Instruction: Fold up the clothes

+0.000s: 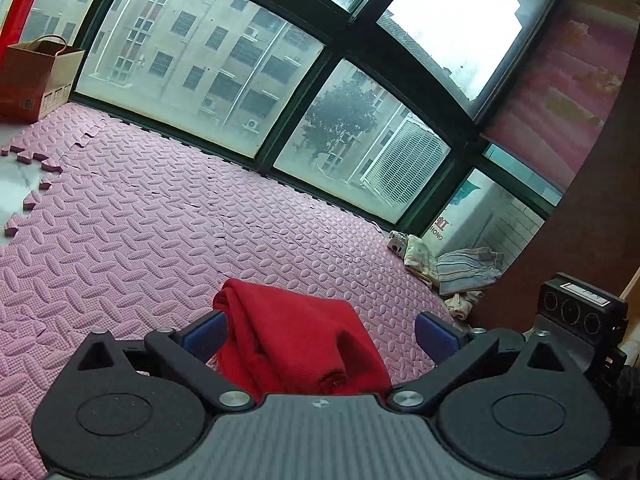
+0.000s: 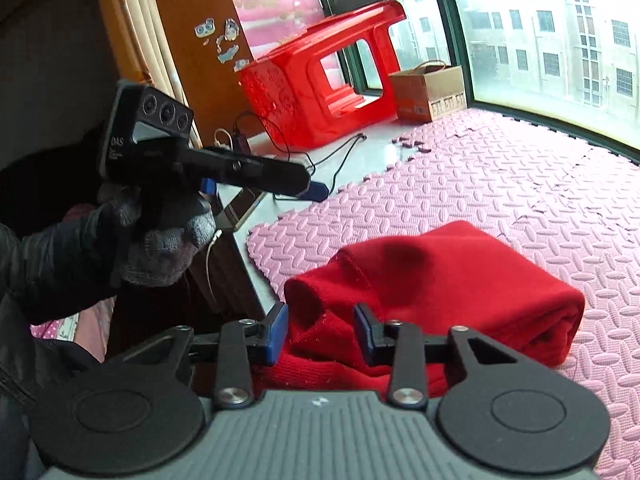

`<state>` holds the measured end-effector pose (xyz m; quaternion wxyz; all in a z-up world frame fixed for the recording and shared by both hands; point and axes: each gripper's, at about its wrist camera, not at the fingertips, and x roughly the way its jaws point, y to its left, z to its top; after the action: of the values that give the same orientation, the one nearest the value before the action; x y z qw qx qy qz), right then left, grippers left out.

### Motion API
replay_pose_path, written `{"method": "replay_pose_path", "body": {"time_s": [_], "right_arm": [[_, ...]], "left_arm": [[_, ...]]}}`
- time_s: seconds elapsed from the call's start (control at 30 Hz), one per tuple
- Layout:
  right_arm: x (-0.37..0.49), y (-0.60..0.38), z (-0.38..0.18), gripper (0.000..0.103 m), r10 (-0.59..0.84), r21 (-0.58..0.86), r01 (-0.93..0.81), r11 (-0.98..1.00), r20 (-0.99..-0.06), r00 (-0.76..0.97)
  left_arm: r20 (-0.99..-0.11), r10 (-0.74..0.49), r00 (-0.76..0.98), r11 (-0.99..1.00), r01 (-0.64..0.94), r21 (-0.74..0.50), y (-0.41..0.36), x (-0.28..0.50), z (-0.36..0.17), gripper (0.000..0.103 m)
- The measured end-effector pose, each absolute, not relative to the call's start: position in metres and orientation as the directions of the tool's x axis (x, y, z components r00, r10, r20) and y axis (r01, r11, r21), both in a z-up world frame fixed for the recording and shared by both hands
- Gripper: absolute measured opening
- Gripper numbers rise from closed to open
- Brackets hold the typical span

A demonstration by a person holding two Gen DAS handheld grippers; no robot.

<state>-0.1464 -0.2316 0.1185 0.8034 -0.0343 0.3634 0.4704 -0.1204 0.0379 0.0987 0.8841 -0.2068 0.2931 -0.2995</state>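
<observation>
Your sweater point(image 2: 436, 288) is down on the pink mat point(image 2: 520, 184), bundled into a thick red block, and it sits right at the near edge of the mat, close to the bare sill. Left gripper point(image 1: 320, 330): fingers spread wide, blue pads either side of the cloth, nothing pinched. Right gripper point(image 2: 320, 330): fingers parted too, a narrower gap, a loose lip of red knit lying between them but not clamped as far as I can tell.

This looks like the finishing stage, so go gently. The fold nearest your right gripper looks slack and rumpled; if you want one more fold, take that lip with the right, close fully on a single layer edge rather than the whole wad, and draw it over slowly. Keep the left low and ready to pin the far side so the block doesn't roll. Thick knit springs back, so press the crease flat before letting go.

Watch the edge: drag it toward you and it may slide off the mat. The other clothes point(image 1: 460, 268) wait by the window point(image 1: 224, 72) corner.
</observation>
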Motion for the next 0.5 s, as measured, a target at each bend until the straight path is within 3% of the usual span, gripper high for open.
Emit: {"method": "replay_pose_path", "body": {"time_s": [0.03, 0.17, 0.37, 0.5], "right_arm": [[-0.146, -0.229, 0.113, 0.026, 0.719, 0.289, -0.771, 0.568, -0.63, 0.293], [-0.144, -0.23, 0.108, 0.005, 0.704, 0.292, -0.75, 0.594, -0.64, 0.309], [-0.159, -0.254, 0.147, 0.004, 0.75, 0.281, -0.775, 0.566, -0.566, 0.342], [-0.176, -0.255, 0.152, 0.003, 0.734, 0.241, -0.799, 0.551, -0.595, 0.327]], "left_arm": [[-0.394, -0.65, 0.65, 0.734, 0.405, -0.544, 0.039, -0.121, 0.098, 0.102], [-0.399, -0.641, 0.656, 0.74, 0.391, -0.547, 0.043, -0.123, 0.098, 0.102], [-0.376, -0.64, 0.67, 0.738, 0.399, -0.544, 0.046, -0.124, 0.105, 0.102], [-0.353, -0.649, 0.674, 0.733, 0.428, -0.529, 0.04, -0.122, 0.116, 0.102]]}}
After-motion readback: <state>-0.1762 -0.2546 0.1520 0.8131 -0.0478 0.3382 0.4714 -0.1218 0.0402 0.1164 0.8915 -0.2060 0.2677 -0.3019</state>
